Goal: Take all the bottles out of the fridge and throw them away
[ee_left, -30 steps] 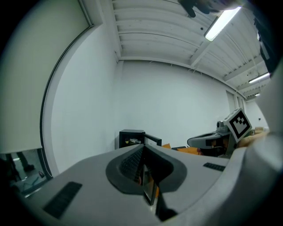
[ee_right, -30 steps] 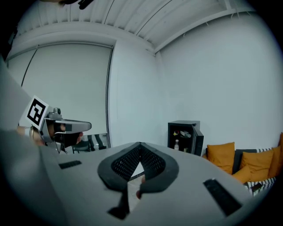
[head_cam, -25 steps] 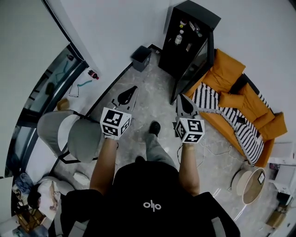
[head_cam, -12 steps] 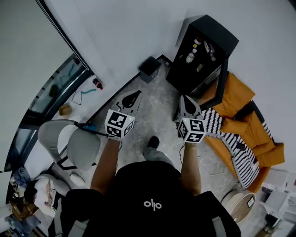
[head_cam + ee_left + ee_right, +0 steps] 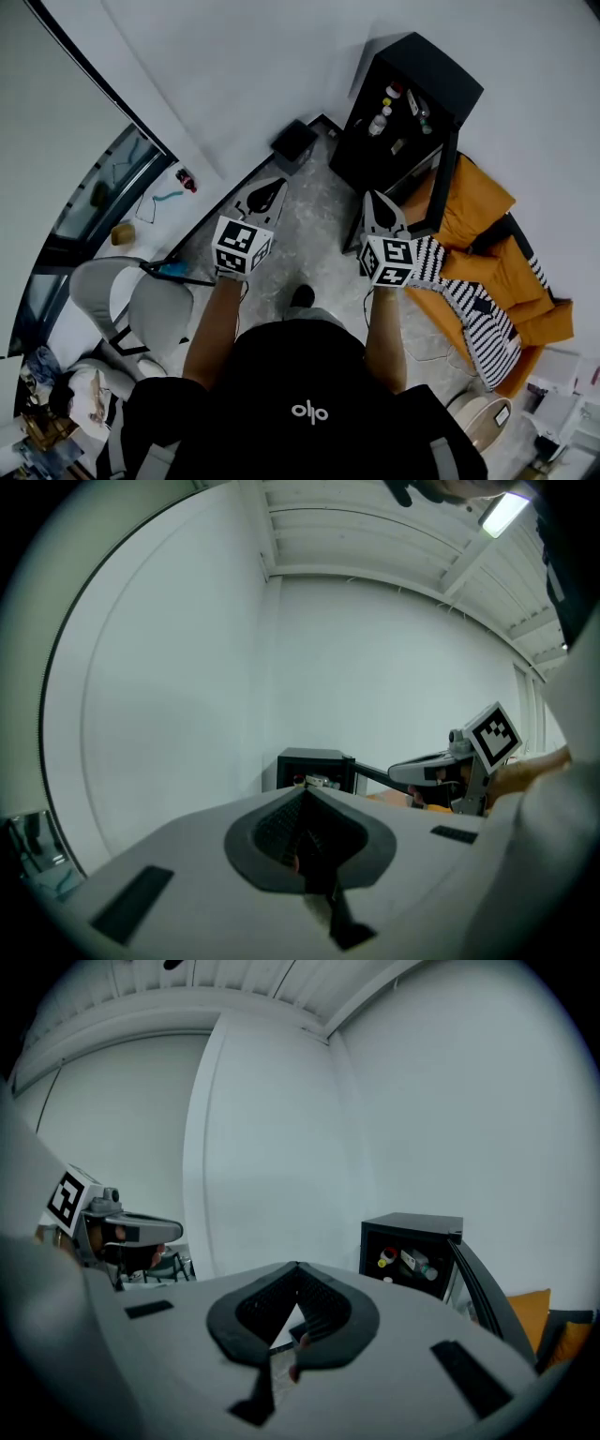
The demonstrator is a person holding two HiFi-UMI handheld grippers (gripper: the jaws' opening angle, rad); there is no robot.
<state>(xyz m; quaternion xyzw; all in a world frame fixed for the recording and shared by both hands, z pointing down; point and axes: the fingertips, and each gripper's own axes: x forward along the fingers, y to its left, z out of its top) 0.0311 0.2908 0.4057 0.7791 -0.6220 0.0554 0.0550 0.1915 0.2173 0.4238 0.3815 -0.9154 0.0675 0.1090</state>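
A: Head view: where are the bottles [image 5: 382, 101]?
B: In the open fridge [image 5: 427, 70] at one o'clock, well apart from the left gripper [image 5: 272, 184] and the right gripper [image 5: 373, 197].
A: Left gripper view?
B: Jaws pressed together, nothing between. The fridge is at twelve o'clock from the tips.
A: Right gripper view?
B: Also closed, empty. The bottles are at three o'clock.

We find the room brightly and evenly lit: a ceiling lamp [image 5: 503, 513] glares at the top right of the left gripper view, and the white wall [image 5: 281, 66] carries only soft shading, with no hard shadows. All three views bend strongly towards their edges, and both gripper views darken to black at the corners. The nearest foreground in those views is soft, and the black fridge [image 5: 431, 75] stays dim inside.
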